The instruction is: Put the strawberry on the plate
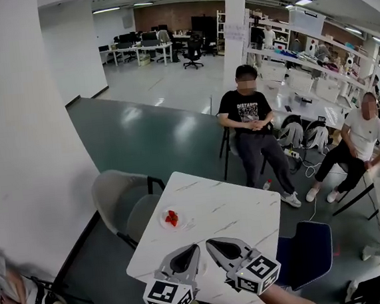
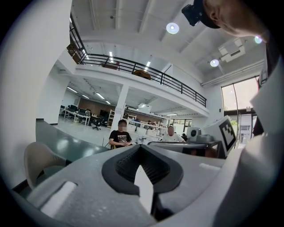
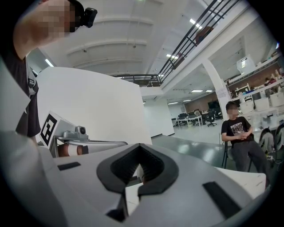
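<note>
Strawberry [image 1: 172,217] already sits on the small white plate [image 1: 163,223], near the left edge of the white marble table [image 1: 236,210]. Left gripper [image 1: 194,250] and right gripper [image 1: 212,244] hover side by side over the table's near end, well apart from the plate. Both sets of jaws are pressed together, pinching nothing. Two grey chairs [image 1: 117,198] stand at the table's left, just beside the plate's edge, and a blue chair [image 1: 308,253] stands at its right. Beyond the far end sit a person in a black shirt [image 1: 250,115] and another in white [image 1: 362,139]
</note>
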`<action>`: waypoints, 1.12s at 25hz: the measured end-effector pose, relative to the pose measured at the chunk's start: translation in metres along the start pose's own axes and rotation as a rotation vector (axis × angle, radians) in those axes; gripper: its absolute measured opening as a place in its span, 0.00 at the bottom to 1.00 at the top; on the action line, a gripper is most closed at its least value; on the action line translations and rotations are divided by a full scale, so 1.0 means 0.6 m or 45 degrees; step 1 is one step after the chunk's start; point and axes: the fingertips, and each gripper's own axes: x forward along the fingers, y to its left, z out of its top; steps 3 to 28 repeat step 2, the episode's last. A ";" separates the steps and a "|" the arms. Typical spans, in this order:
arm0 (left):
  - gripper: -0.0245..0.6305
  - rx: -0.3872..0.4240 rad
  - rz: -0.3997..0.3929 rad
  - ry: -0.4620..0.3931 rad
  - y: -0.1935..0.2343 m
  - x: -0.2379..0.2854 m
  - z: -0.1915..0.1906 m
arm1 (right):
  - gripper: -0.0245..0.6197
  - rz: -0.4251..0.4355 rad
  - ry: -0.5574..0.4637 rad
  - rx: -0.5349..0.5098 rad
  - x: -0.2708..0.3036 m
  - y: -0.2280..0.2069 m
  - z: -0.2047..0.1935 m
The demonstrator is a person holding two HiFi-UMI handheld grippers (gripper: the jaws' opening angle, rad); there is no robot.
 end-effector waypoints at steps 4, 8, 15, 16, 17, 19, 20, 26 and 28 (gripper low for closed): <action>0.05 -0.004 0.001 0.000 0.003 0.001 -0.001 | 0.04 0.002 0.002 -0.002 0.004 -0.001 -0.002; 0.05 -0.004 0.001 0.000 0.003 0.001 -0.001 | 0.04 0.002 0.002 -0.002 0.004 -0.001 -0.002; 0.05 -0.004 0.001 0.000 0.003 0.001 -0.001 | 0.04 0.002 0.002 -0.002 0.004 -0.001 -0.002; 0.05 -0.004 0.001 0.000 0.003 0.001 -0.001 | 0.04 0.002 0.002 -0.002 0.004 -0.001 -0.002; 0.05 -0.004 0.001 0.000 0.003 0.001 -0.001 | 0.04 0.002 0.002 -0.002 0.004 -0.001 -0.002; 0.05 -0.004 0.001 0.000 0.003 0.001 -0.001 | 0.04 0.002 0.002 -0.002 0.004 -0.001 -0.002; 0.05 -0.004 0.001 0.000 0.003 0.001 -0.001 | 0.04 0.002 0.002 -0.002 0.004 -0.001 -0.002; 0.05 -0.004 0.001 0.000 0.003 0.001 -0.001 | 0.04 0.002 0.002 -0.002 0.004 -0.001 -0.002; 0.05 -0.004 0.001 0.000 0.003 0.001 -0.001 | 0.04 0.002 0.002 -0.002 0.004 -0.001 -0.002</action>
